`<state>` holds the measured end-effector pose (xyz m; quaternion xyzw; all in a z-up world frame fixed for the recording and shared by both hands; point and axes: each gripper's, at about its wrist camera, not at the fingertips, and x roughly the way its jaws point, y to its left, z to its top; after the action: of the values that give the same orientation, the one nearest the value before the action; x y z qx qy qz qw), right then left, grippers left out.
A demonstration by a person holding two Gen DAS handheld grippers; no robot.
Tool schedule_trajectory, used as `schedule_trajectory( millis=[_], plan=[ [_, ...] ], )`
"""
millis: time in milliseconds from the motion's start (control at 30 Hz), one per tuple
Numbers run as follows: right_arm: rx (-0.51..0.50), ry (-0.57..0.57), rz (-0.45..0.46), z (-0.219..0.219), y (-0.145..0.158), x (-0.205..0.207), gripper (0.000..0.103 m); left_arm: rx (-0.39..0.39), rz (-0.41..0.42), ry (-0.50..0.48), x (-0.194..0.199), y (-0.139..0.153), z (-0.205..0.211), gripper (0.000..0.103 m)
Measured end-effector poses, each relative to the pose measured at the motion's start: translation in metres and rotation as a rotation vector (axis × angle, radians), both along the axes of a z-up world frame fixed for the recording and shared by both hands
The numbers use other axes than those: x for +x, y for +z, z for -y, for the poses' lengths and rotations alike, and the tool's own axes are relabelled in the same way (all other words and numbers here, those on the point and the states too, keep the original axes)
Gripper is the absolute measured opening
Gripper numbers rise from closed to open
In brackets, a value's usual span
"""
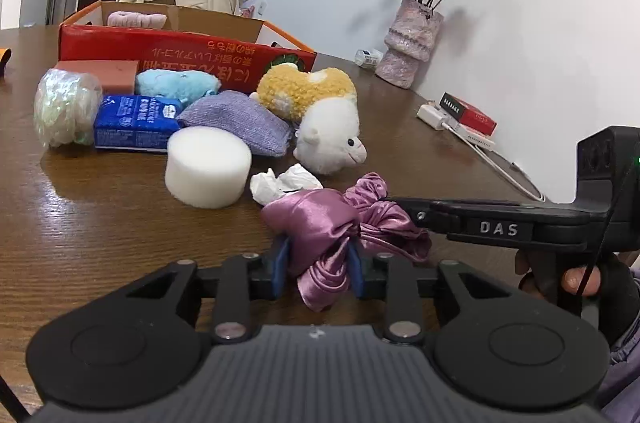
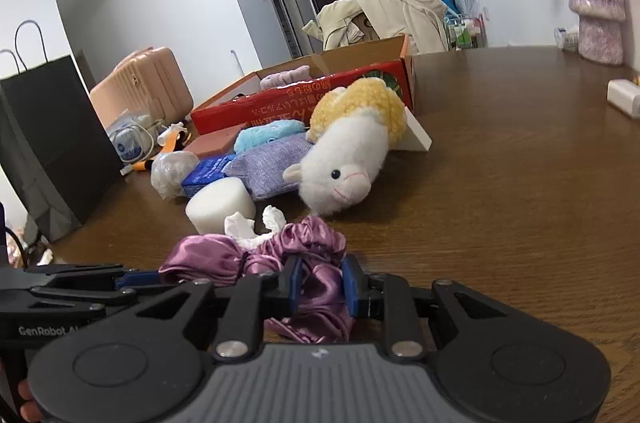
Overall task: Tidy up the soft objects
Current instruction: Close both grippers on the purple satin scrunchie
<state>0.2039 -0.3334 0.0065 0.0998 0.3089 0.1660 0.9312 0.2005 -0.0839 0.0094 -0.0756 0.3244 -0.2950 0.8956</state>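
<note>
A purple satin cloth (image 1: 316, 219) lies bunched at the near edge of the wooden table (image 1: 100, 223). My left gripper (image 1: 318, 263) is shut on its near fold, blue pads pressing both sides. My right gripper (image 2: 320, 287) is shut on the cloth's (image 2: 316, 235) other end, and reaches in from the right in the left wrist view (image 1: 404, 207). Behind lie a crumpled tissue (image 1: 284, 183), a white foam cylinder (image 1: 208, 167), an alpaca plush (image 1: 320, 119), a purple pouch (image 1: 240, 121), a blue tissue pack (image 1: 134, 121) and a blue plush (image 1: 178, 83).
An open red cardboard box (image 1: 180, 51) holding a pink soft item (image 1: 136, 19) stands at the back. A bubble-wrap bundle (image 1: 66, 111) and brown sponge block (image 1: 102, 73) sit at the left. A vase (image 1: 412, 47), charger with cable (image 1: 434, 115) and red packet (image 1: 468, 115) line the right wall.
</note>
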Motion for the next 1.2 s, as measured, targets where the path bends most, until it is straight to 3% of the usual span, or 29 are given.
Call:
schedule_trajectory(
  millis=[100, 167, 267, 667, 1033, 1100, 1200],
  plan=[
    [-0.049, 0.002, 0.034, -0.006, 0.011, 0.0, 0.031, 0.004, 0.009, 0.01, -0.002, 0.0, -0.008, 0.029],
    [-0.086, 0.037, 0.051, -0.012, 0.013, 0.004, 0.032, 0.001, 0.017, 0.003, -0.002, 0.0, -0.015, 0.03],
    [-0.147, 0.094, 0.048, -0.024, 0.006, 0.019, 0.037, -0.01, 0.005, 0.021, 0.004, -0.004, -0.024, 0.04],
    [-0.046, 0.127, 0.026, -0.019, 0.007, 0.041, 0.035, -0.113, -0.086, 0.06, 0.032, -0.01, -0.049, 0.035],
    [-0.118, 0.176, -0.004, -0.033, 0.007, 0.041, 0.035, -0.142, -0.105, 0.069, 0.041, -0.012, -0.057, 0.032],
    [-0.121, 0.187, 0.006, -0.033, 0.005, 0.044, 0.034, -0.147, -0.11, 0.059, 0.042, -0.013, -0.057, 0.029],
    [-0.077, 0.216, 0.004, -0.032, 0.004, 0.049, 0.018, -0.16, -0.117, 0.049, 0.043, -0.014, -0.057, 0.025]
  ],
)
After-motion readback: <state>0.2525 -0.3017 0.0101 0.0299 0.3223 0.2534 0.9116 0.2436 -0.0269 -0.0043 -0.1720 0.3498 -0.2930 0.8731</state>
